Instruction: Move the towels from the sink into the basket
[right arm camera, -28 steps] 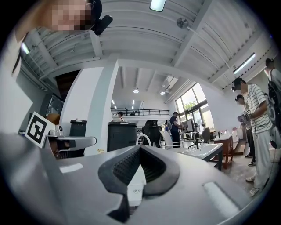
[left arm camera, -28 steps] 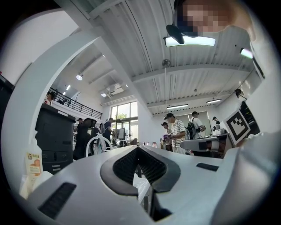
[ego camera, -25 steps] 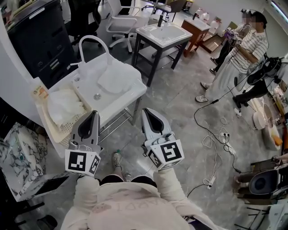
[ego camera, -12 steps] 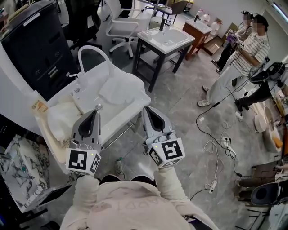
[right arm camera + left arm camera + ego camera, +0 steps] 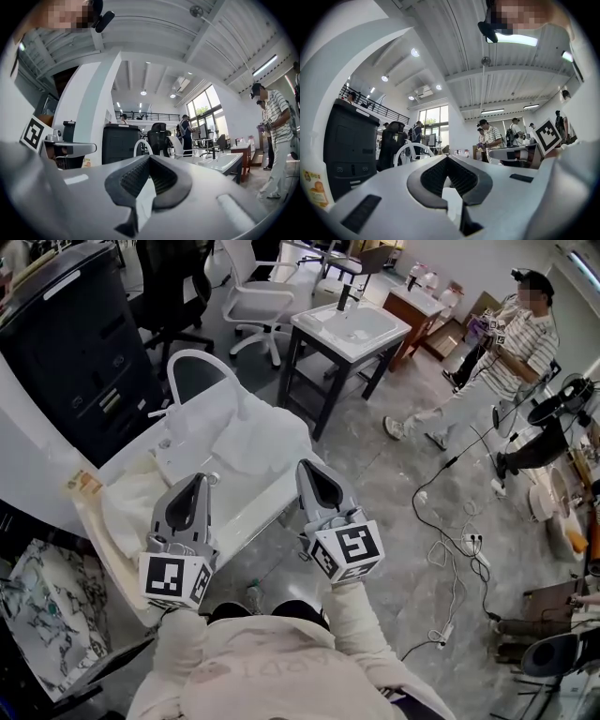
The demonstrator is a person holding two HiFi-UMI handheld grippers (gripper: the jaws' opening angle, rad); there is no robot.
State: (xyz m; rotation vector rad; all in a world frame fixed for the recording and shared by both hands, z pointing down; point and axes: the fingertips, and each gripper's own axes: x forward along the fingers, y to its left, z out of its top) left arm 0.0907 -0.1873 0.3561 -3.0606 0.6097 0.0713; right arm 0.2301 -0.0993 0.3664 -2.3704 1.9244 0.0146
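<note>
A white sink (image 5: 255, 505) with an arched white faucet (image 5: 202, 360) stands in front of me in the head view. A crumpled white towel (image 5: 248, 432) lies in its basin. To its left sits a cream basket (image 5: 92, 521) with another white towel (image 5: 131, 498) inside. My left gripper (image 5: 198, 478) is shut and empty, its tip over the sink's front left part. Also shut and empty, my right gripper (image 5: 307, 465) hovers at the sink's front right corner. Both grippers (image 5: 446, 158) (image 5: 150, 157) point level with their jaws together.
A second sink on a black stand (image 5: 350, 322) is behind, with office chairs (image 5: 258, 282) and a black cabinet (image 5: 75, 324) nearby. A person in a striped shirt (image 5: 511, 343) walks at the right. Cables (image 5: 450, 549) lie on the floor. A patterned bag (image 5: 37, 615) sits at lower left.
Both grippers have advanced toward the sink, which now lies closer under them. The person at the right has stepped leftward.
</note>
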